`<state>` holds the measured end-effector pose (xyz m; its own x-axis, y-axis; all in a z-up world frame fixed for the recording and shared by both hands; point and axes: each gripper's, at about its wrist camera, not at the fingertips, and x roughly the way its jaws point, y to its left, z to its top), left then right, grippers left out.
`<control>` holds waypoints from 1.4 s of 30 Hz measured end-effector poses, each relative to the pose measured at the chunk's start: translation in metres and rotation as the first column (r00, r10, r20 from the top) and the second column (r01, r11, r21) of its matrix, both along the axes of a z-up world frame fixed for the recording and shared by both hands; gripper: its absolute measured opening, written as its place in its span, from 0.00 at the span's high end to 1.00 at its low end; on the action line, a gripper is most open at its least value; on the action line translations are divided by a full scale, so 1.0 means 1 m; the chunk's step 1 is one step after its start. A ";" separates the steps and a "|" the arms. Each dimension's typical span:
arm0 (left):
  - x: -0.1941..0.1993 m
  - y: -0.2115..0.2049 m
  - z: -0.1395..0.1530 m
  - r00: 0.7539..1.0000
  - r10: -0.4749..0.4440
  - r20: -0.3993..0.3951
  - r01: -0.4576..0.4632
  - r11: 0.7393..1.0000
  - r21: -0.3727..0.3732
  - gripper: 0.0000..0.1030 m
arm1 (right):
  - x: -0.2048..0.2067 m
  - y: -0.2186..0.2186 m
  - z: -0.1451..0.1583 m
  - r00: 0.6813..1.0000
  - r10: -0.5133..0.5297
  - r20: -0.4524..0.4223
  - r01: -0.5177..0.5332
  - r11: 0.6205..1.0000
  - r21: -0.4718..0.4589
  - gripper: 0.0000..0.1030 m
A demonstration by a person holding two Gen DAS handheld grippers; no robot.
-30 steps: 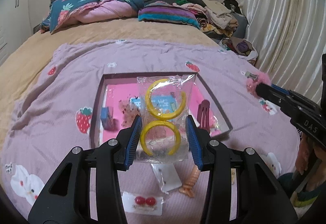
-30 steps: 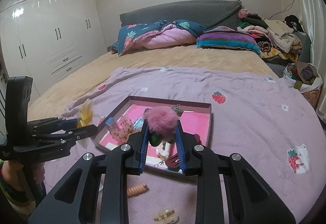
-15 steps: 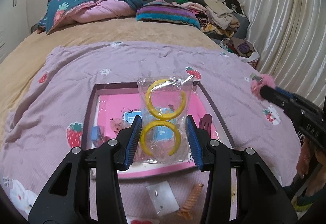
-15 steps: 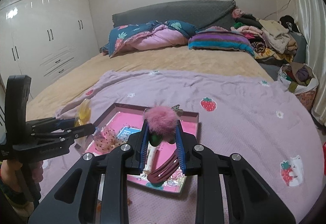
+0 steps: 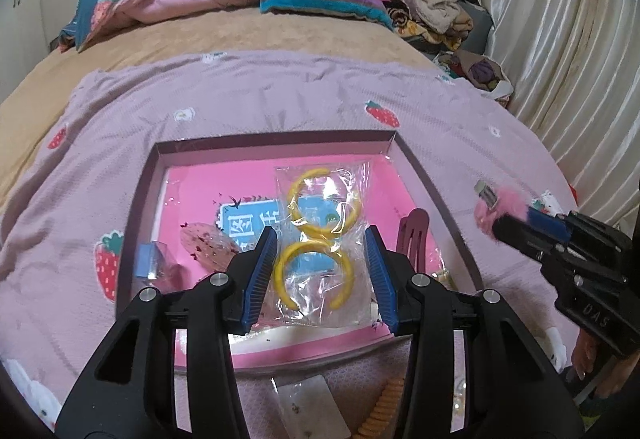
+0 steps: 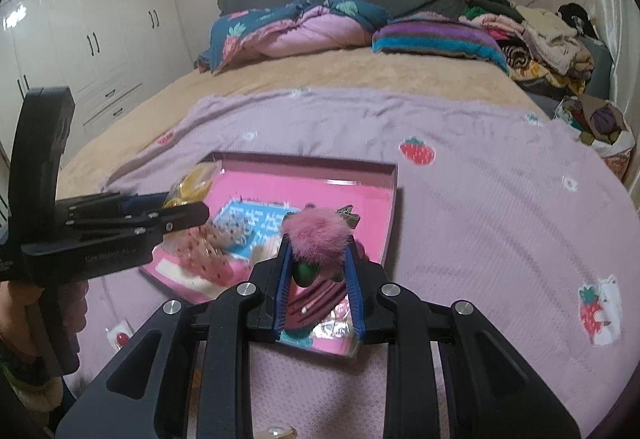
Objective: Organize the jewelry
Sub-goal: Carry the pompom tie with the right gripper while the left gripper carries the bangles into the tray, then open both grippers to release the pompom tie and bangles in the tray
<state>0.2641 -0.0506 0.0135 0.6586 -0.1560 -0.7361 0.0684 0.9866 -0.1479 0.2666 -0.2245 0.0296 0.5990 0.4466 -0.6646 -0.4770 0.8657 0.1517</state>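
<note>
Left gripper pinching bagged hoops over tray; right gripper at three o'clock, clamped on pompom clip.

A clear, glossy plastic bag is crinkling around smooth yellow hoops. The pink clip is showing soft fluffy fur. The blanket is appearing matt, waffle-textured cloth; the box is possibly cardboard, its pink floor shining.

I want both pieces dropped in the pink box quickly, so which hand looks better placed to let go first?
Left, probably. The left gripper holds the bag of yellow hoops over the middle of the pink box; the right gripper holds its pink fluffy clip near the box's corner.
</note>
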 end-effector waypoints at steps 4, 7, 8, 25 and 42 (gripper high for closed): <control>0.006 0.000 -0.010 1.000 0.002 -0.023 -0.002 1.000 -0.004 0.65 | 0.002 0.002 -0.009 1.000 0.009 -0.018 -0.009 1.000 -0.016 0.77; 0.009 -0.001 -0.018 0.999 -0.001 -0.042 0.001 1.000 -0.003 0.65 | 0.003 0.004 -0.015 0.999 0.015 -0.031 -0.016 0.999 -0.027 0.77; 0.010 -0.001 -0.020 0.999 -0.003 -0.045 0.003 1.000 -0.002 0.65 | 0.004 0.005 -0.017 0.999 0.016 -0.035 -0.017 0.999 -0.033 0.77; 0.002 0.002 -0.025 0.998 0.016 -0.062 -0.016 1.000 -0.008 0.46 | 0.005 0.017 -0.046 0.993 0.038 -0.111 -0.048 0.994 -0.094 0.70; -0.028 0.018 0.010 0.996 0.091 0.010 -0.091 0.996 -0.007 0.15 | -0.010 -0.012 -0.016 0.998 -0.060 -0.020 0.059 0.998 -0.008 0.15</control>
